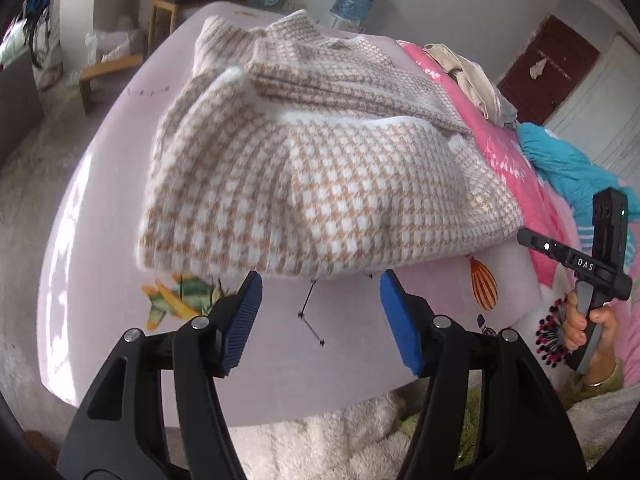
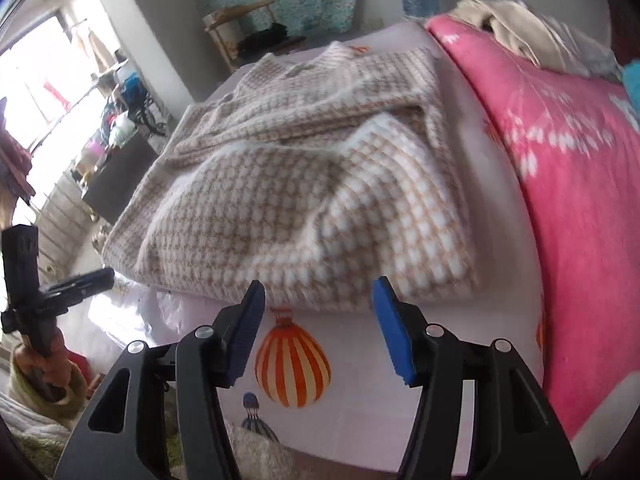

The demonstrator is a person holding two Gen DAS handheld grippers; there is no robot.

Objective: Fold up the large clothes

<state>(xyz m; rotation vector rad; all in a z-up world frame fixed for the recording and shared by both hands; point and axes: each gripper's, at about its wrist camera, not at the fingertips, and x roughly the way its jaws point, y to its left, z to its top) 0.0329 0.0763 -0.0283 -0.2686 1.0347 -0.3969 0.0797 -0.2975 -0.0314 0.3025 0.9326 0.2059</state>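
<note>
A tan-and-white checked knit sweater (image 1: pixel 320 184) lies partly folded on a pale pink bed sheet (image 1: pixel 104 216), its lower part doubled over toward the collar. It also shows in the right wrist view (image 2: pixel 296 200). My left gripper (image 1: pixel 320 300) is open and empty, just short of the sweater's near edge. My right gripper (image 2: pixel 318 304) is open and empty, also just short of the near edge. The right gripper's handle (image 1: pixel 600 276) shows held in a hand at the right of the left wrist view. The left gripper's handle (image 2: pixel 32 280) shows at the left of the right wrist view.
A pink flowered blanket (image 2: pixel 568 200) lies right of the sweater, with beige clothes (image 2: pixel 520 36) piled at its far end and a blue cloth (image 1: pixel 568 160). A balloon print (image 2: pixel 292 364) marks the sheet. A wooden chair (image 2: pixel 240 32) stands beyond the bed.
</note>
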